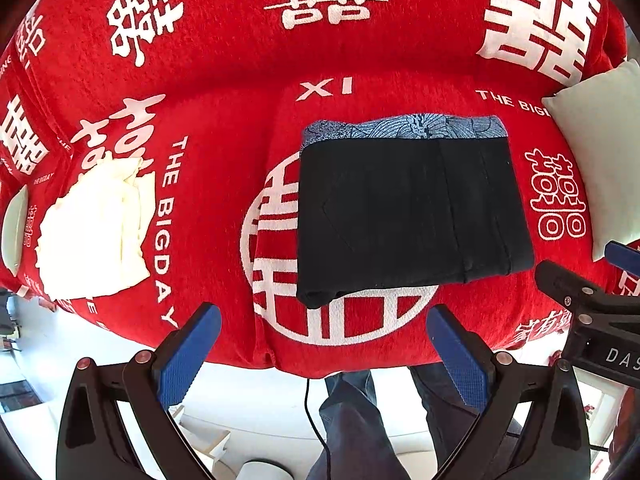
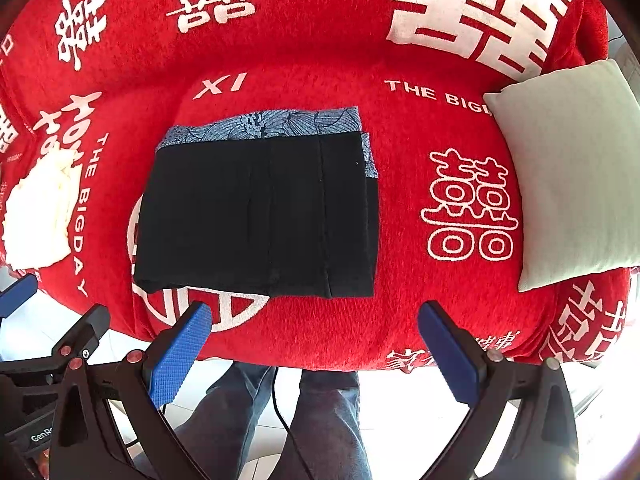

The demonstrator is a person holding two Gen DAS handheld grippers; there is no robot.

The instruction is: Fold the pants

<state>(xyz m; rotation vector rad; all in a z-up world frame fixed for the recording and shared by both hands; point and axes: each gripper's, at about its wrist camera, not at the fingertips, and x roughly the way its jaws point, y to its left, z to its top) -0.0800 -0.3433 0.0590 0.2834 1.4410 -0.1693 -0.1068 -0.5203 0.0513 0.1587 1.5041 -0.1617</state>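
nearly done, but the stack can still slip

so the black pants (image 1: 412, 216) lie folded into a compact rectangle on the middle of the red sofa cover (image 1: 224, 80), on top of a blue patterned garment (image 1: 400, 128) whose strip shows along the far edge. the left gripper (image 1: 324, 352) and the right gripper (image 2: 316, 344) both hover off the near edge of the seat, jaws spread wide and holding nothing.

the risk, as i judge it, sits at the near left corner, where the layers bulge and a lower ply peeks out. a further fold or a tidy-up pinch that catches only the top layer would peel the bundle open. a deep pinch could also catch the patterned garment or the soft cover underneath and drag the whole stack askew.

the right wrist view shows the patterned cloth also peeking out along the right side of the pants, and almost the whole pale cushion (image 2: 568, 168). the left wrist view shows the cream cloth pile (image 1: 96, 224) in full and a pale plate-like rim (image 1: 14, 228) beside it.
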